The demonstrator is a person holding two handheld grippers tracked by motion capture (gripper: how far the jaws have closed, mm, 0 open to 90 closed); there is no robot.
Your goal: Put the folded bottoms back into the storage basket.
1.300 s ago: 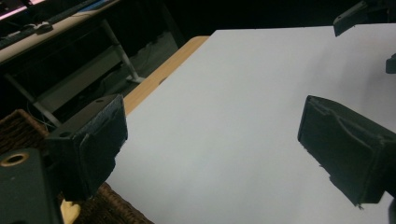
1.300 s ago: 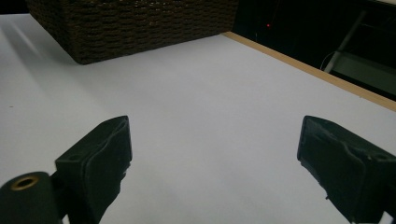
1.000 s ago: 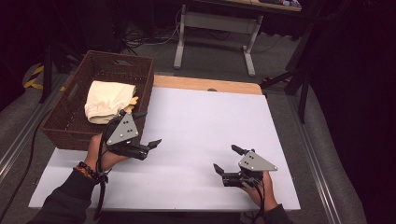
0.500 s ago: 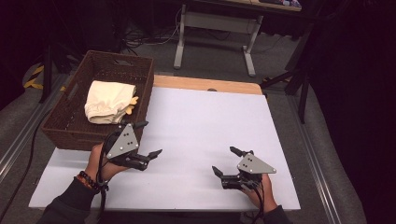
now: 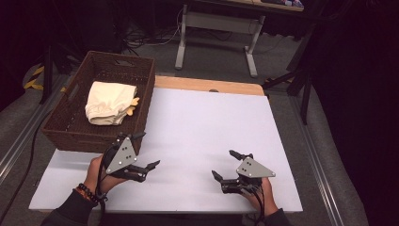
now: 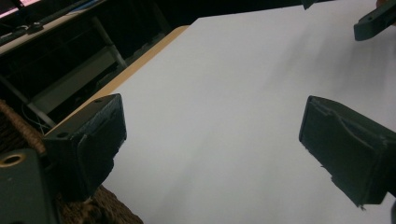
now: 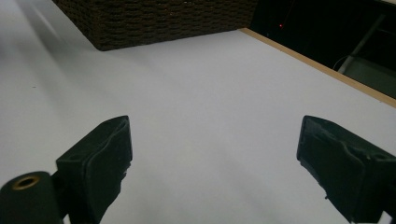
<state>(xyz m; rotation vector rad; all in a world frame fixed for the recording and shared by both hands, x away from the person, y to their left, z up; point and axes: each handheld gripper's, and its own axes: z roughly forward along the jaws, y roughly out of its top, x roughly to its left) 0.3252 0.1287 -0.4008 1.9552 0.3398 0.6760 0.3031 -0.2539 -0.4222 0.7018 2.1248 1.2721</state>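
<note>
A dark woven basket (image 5: 141, 84) stands on the left of the white table (image 5: 207, 122), with a folded cream cloth (image 5: 109, 101) lying in it. My left gripper (image 5: 147, 149) hovers just in front of the basket's near corner, open and holding nothing. In the left gripper view its jaws (image 6: 212, 149) stand wide apart over bare table, with the basket's wicker (image 6: 14, 126) at the lower left. My right gripper (image 5: 224, 164) is near the front right edge, open and empty. The right gripper view shows its jaws (image 7: 212, 158) spread over the table, facing the basket (image 7: 159, 18).
A wooden strip (image 5: 207, 85) runs along the table's far edge. Beyond it stands a desk frame with metal legs (image 5: 181, 42) on a grey floor. A jaw of the right gripper (image 6: 373, 21) shows at the top right of the left gripper view.
My left gripper has drawn back from the basket's front toward the person and the table's near edge. The right gripper has barely shifted. Both stay open.
</note>
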